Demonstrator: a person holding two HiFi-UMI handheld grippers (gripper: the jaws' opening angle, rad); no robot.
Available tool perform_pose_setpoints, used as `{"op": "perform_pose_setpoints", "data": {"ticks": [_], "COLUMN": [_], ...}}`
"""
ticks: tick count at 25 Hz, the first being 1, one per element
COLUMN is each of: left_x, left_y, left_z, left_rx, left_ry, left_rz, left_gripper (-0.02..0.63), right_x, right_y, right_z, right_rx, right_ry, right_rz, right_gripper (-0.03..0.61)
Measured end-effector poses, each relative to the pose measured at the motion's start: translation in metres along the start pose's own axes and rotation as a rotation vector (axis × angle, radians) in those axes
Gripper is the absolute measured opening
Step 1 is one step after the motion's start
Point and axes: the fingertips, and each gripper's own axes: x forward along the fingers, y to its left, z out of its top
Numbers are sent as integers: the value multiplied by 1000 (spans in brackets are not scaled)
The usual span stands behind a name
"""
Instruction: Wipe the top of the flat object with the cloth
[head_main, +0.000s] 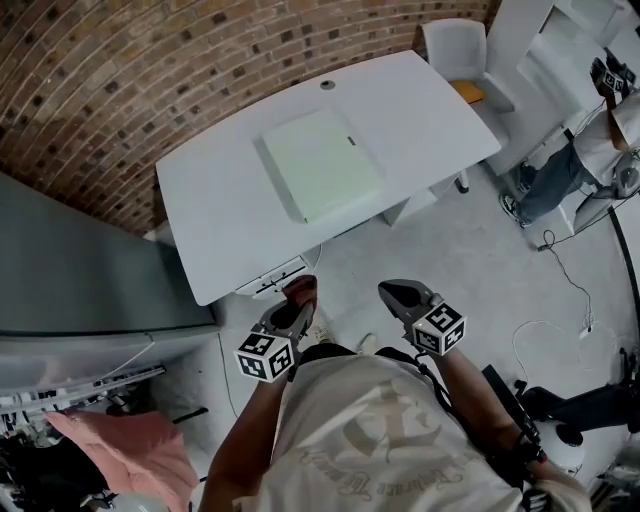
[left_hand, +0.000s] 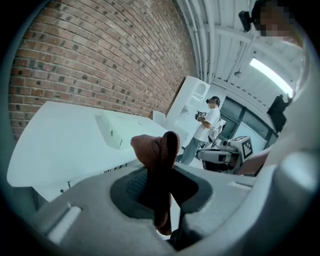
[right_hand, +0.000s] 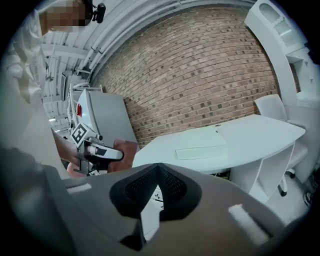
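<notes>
**Head view:** the left gripper (head_main: 297, 308), clamped on a brown cloth (head_main: 300, 290), and the right gripper (head_main: 393, 293) hang short of the white table (head_main: 220, 220). The pale flat object (head_main: 320, 165) lies ahead on it, well apart.

**Left gripper view:** the jaws pinch the cloth, with the flat object beyond, slightly left.

**Right gripper view:** the jaws meet, empty. A white chair (right_hand: 272, 112) stands right of the table.

The person wears a cream short-sleeved T-shirt (head_main: 380, 440) with a faded grey-brown emblem and curved lettering printed across it. A black strap (head_main: 440, 385) runs over the shirt along the right side. The left gripper (head_main: 296, 308) and right gripper (head_main: 397, 294) have smooth, light grey moulded bodies, and their jaws are lined with dark, finely ribbed pads. The left marker cube (head_main: 265, 355) and right marker cube (head_main: 438, 328) have white faces that bear black square markers.
</notes>
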Motion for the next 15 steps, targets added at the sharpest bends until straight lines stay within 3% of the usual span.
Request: {"op": "perform_pose_setpoints", "data": {"ticks": [15], "left_x": [30], "left_y": [83], "left_z": [53], "left_rx": [30], "left_ry": [50], "left_rz": [-79], "left_gripper": [75], "right_x": [67], "right_y": [-25], "right_z": [41], "right_rx": [-9], "right_ry": [-25], "right_rz": [-133], "right_gripper": [8]}}
